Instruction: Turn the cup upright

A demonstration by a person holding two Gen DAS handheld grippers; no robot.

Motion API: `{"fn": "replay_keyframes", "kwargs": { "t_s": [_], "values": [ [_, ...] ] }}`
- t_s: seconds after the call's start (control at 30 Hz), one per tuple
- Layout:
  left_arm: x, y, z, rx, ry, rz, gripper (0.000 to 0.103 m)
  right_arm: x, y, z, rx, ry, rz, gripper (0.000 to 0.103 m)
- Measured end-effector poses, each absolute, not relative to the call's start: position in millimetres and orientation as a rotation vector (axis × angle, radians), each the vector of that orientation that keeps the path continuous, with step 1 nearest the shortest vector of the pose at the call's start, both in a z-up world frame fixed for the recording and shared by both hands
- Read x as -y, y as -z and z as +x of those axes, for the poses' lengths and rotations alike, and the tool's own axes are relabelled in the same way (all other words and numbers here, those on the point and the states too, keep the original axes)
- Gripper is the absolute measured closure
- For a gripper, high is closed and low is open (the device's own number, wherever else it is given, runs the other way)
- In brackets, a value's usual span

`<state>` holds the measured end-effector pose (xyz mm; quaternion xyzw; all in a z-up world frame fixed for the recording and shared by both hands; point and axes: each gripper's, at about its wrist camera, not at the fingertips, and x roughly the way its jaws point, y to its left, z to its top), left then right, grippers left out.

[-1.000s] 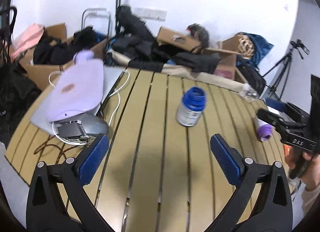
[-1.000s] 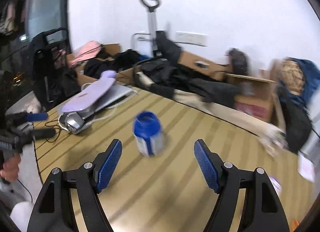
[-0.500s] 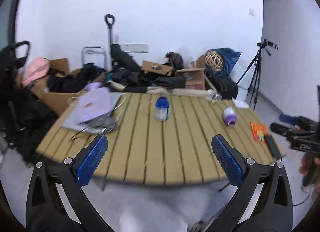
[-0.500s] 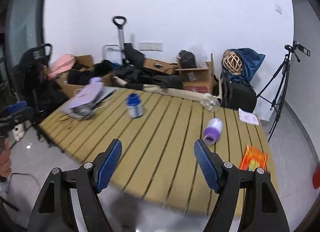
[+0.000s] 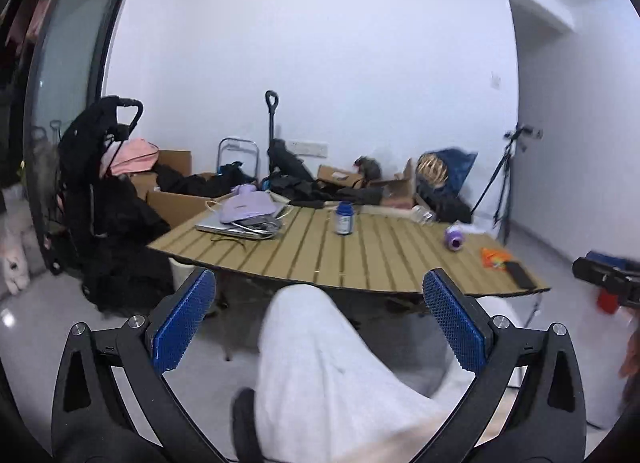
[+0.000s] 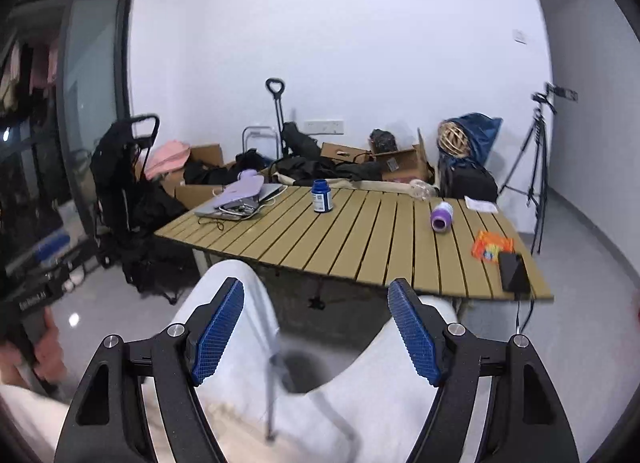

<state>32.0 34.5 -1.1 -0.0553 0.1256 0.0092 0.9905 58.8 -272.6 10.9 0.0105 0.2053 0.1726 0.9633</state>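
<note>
A purple-and-white cup (image 6: 441, 217) lies on its side on the right part of the slatted wooden table (image 6: 360, 251); it also shows in the left wrist view (image 5: 454, 238). My left gripper (image 5: 320, 319) is open and empty, far back from the table, above the person's grey-trousered leg (image 5: 320, 363). My right gripper (image 6: 316, 333) is open and empty, also well short of the table edge. The right gripper's body shows at the right edge of the left wrist view (image 5: 608, 277).
A blue-lidded jar (image 6: 322, 195) stands upright mid-table. A laptop with a purple pouch and cables (image 6: 240, 199) lies at the left end. An orange packet (image 6: 491, 244) and a black phone (image 6: 513, 266) lie at the right front. Boxes, bags, a stroller (image 6: 128, 183) and a tripod (image 6: 536, 167) surround the table.
Both grippers have pulled far back from the table and lowered; the table now looks small and distant, and the person's legs have come into view. Both stay open.
</note>
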Motion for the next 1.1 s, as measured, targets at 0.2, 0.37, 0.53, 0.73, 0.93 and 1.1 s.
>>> {"fn": "replay_keyframes", "kwargs": {
  "t_s": [0.2,0.37,0.53,0.73,0.93,1.1],
  "values": [
    [-22.3,4.4,24.4,-0.236,-0.027,-0.024,0.000,261.8,0.3,26.9,-0.323,-0.345,0.003,0.014],
    [-17.7,1.9,13.6,-0.202,-0.031,-0.025,0.000,247.5,-0.8,26.3,-0.326,-0.378,-0.048,0.014],
    [-20.1,1.2,9.7,-0.192,-0.020,-0.036,0.000,237.9,4.0,25.3,-0.329,-0.390,-0.078,0.014],
    [-17.5,1.6,10.2,-0.197,0.008,-0.023,0.000,241.2,4.1,22.8,-0.319,-0.387,-0.064,0.014],
    [-17.5,2.0,8.5,-0.189,0.008,-0.020,0.000,238.3,2.5,18.6,-0.303,-0.392,-0.079,0.014],
    [-17.7,2.2,7.0,-0.187,0.012,-0.016,0.000,237.5,2.3,18.7,-0.306,-0.392,-0.086,0.014]
  ]
}}
